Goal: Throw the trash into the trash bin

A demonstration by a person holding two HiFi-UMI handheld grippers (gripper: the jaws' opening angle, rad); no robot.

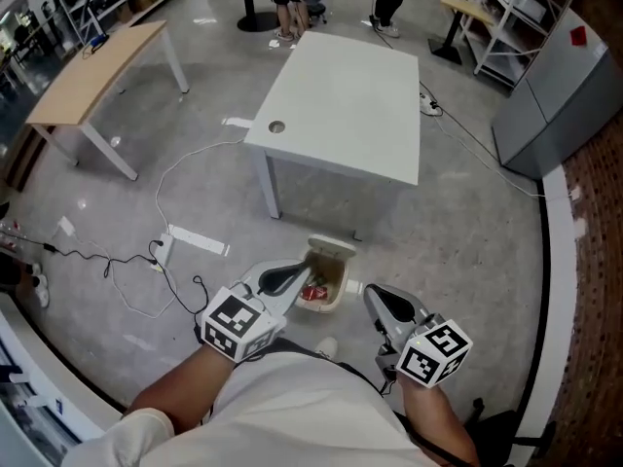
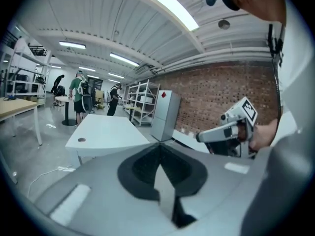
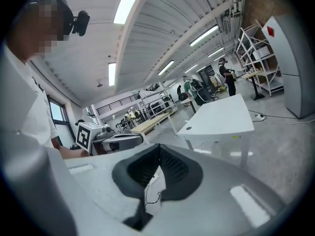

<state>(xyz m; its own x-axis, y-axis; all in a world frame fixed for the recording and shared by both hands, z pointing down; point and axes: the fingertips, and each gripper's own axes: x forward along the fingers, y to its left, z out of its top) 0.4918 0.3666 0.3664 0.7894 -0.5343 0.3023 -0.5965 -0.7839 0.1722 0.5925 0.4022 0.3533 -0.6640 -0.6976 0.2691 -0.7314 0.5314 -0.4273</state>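
A small beige trash bin (image 1: 334, 261) stands on the floor in front of the white table (image 1: 341, 105), its flap lid tipped up. Something red (image 1: 313, 292) lies inside it. My left gripper (image 1: 302, 270) hangs above the bin's left side, jaws together with nothing between them. My right gripper (image 1: 372, 292) is held to the right of the bin, also shut and empty. In the left gripper view the jaws (image 2: 160, 144) meet at their tips, and the right gripper (image 2: 229, 129) shows beyond them. The right gripper view shows closed jaws (image 3: 158, 145) and the left gripper (image 3: 110, 140).
Cables (image 1: 185, 178) and a power strip (image 1: 195, 239) lie on the grey floor at the left. A wooden table (image 1: 97, 71) stands far left, a grey cabinet (image 1: 560, 86) against the brick wall at the right. People stand beyond the white table.
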